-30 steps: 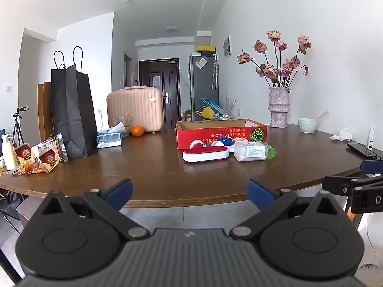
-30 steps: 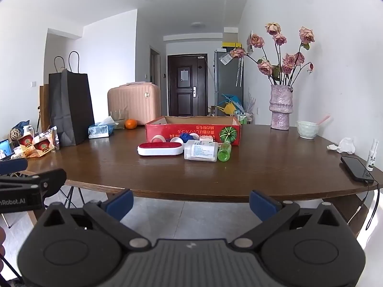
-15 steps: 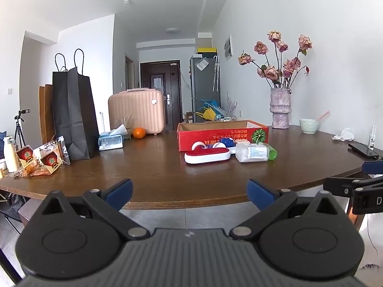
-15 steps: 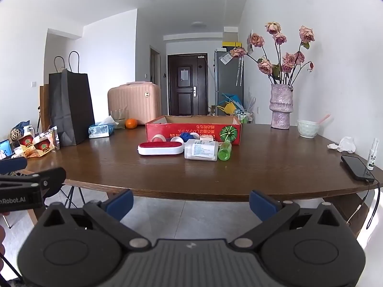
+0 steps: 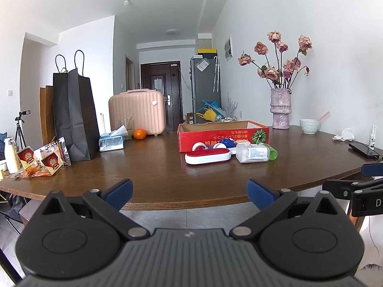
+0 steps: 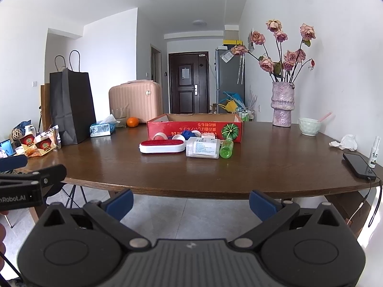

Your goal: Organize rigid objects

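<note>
A red cardboard box (image 5: 223, 134) (image 6: 195, 129) stands open on the brown table (image 5: 155, 174) (image 6: 263, 165). In front of it lie a red-and-white oblong case (image 5: 207, 156) (image 6: 162, 146), a white bottle (image 5: 252, 153) (image 6: 203, 151), a green bottle (image 5: 272, 153) (image 6: 226, 149), tape rolls (image 5: 199, 146) and a blue object (image 5: 226, 142). My left gripper (image 5: 189, 195) is open and empty at the table's near edge. My right gripper (image 6: 190, 203) is open and empty, short of the table edge.
A black paper bag (image 5: 73, 117), snack packets (image 5: 40, 161), a tissue box (image 5: 112, 141), an orange (image 5: 139, 134) and a pink case (image 5: 137, 111) stand at the left and back. A flower vase (image 6: 282, 104), bowl (image 6: 309, 126), phone (image 6: 358, 165) and spray bottle (image 6: 374, 151) are at the right.
Both grippers have edged slightly forward and upward toward the table. Nothing on the table has moved.
</note>
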Motion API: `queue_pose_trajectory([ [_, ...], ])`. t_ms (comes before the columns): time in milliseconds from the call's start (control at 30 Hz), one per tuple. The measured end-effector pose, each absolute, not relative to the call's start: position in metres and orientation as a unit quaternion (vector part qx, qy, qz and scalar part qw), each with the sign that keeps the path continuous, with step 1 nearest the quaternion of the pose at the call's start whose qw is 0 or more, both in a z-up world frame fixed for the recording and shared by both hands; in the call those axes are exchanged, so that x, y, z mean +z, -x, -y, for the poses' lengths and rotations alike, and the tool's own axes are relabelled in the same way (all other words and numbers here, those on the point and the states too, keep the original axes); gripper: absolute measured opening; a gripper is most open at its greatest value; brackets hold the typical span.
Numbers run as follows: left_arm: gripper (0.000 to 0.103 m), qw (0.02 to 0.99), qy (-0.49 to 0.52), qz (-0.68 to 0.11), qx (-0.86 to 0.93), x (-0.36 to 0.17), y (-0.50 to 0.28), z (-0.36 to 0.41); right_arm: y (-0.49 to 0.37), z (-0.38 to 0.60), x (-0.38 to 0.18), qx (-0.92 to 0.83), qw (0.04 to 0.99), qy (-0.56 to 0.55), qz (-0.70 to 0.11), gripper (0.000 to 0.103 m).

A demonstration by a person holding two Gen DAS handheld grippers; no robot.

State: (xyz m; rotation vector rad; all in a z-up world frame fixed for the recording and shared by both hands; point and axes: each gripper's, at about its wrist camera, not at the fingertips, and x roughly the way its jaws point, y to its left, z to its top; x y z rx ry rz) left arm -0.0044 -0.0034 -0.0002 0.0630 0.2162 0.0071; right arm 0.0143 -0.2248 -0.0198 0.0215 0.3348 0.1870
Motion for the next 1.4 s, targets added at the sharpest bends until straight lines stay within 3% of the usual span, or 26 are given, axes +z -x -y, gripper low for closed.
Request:
queue_pose_trajectory([
  [1400,0.103,0.993,-0.034,-0.109,0.005,0.0000,0.0049,0.0045,-0.0154,0.2255,-0.0216,0.092,0.981,-0.016,-0.168,0.103],
])
